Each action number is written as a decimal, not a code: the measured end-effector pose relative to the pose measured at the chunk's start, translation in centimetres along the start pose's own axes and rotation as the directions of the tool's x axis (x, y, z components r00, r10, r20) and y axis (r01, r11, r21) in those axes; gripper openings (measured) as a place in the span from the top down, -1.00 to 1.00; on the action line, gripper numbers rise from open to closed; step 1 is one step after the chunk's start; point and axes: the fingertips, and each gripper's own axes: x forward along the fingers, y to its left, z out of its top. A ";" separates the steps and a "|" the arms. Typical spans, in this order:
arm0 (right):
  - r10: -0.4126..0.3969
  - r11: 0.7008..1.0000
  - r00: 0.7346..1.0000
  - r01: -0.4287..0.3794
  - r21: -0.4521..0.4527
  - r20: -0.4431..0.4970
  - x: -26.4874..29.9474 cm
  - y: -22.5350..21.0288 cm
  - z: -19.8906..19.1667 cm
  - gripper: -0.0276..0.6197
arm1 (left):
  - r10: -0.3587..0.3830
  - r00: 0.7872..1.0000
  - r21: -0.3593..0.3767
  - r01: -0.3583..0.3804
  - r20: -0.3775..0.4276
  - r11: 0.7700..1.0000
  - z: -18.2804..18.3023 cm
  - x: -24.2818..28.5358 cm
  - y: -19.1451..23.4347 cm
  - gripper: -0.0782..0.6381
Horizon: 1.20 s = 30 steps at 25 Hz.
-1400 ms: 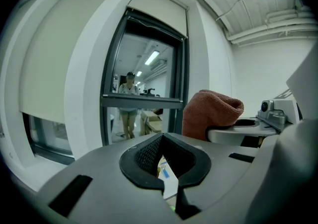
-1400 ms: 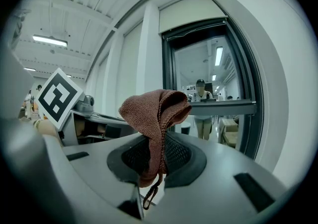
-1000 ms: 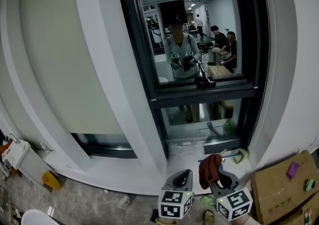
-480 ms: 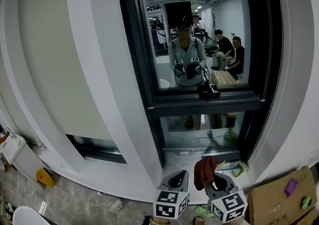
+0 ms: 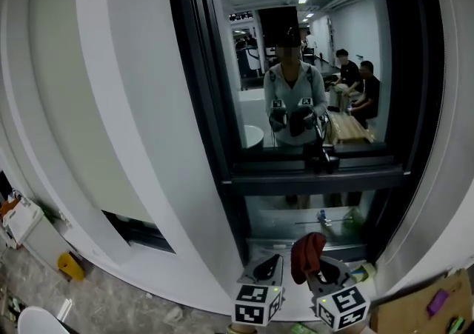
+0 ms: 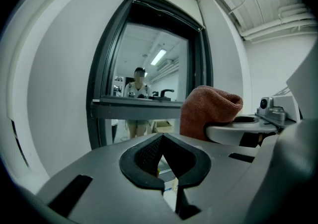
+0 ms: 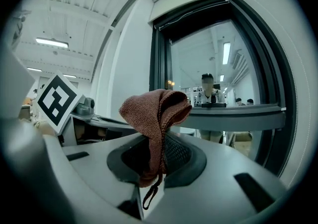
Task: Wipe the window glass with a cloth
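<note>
Left gripper (image 5: 271, 263) closed, empty; right gripper (image 5: 323, 272) alongside clamps the cloth (image 5: 306, 251)

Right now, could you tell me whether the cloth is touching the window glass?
Apart. In the head view the cloth, clamped in the right gripper, is held low and short of the window glass; its reflection sits far off.

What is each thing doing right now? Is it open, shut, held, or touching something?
Left gripper: jaws shut, nothing in them.
Right gripper: jaws shut on the cloth.
Cloth: bunched up, held upright, not touching the glass.
Window: looks shut; its glass mirrors the person and the room.
</note>
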 end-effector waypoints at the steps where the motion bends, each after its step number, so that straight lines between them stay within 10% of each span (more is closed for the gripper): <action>1: 0.004 1.000 1.000 -0.004 -0.002 0.002 0.5 -0.5 0.2 0.76 | 0.004 1.000 -0.002 -0.004 0.001 1.000 0.3 0.6 0.2 0.77; 30: 0.166 0.983 0.984 -0.160 -0.095 0.061 12.0 -7.5 7.1 0.76 | 0.109 0.994 -0.016 -0.108 0.021 0.994 6.5 9.5 6.6 0.77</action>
